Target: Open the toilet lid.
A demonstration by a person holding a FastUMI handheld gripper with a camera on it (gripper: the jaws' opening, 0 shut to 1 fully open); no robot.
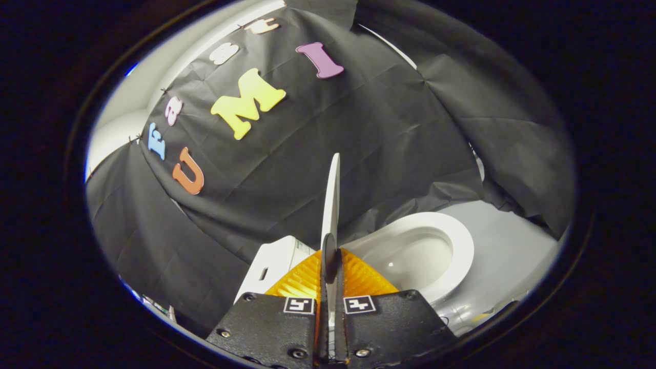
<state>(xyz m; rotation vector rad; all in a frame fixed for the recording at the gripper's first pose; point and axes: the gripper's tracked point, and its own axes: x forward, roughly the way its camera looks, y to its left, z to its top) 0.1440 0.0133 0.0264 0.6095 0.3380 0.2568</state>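
Observation:
A thin white toilet lid [333, 195] stands edge-on, raised nearly upright, and runs up from between my fingers. My gripper [331, 256] is shut on the lid's edge, both fingers pressing its two faces. To the right of the lid lies the white toilet seat [461, 246] with the open bowl [415, 256] inside it. The white cistern [274, 264] sits to the left of the lid, just beyond my fingers.
Black booth cloth [359, 133] hangs close behind the toilet and wraps both sides. A pale grey floor [507, 246] stretches to the right of the bowl. Small items lie on the floor near the bowl's base [476, 315].

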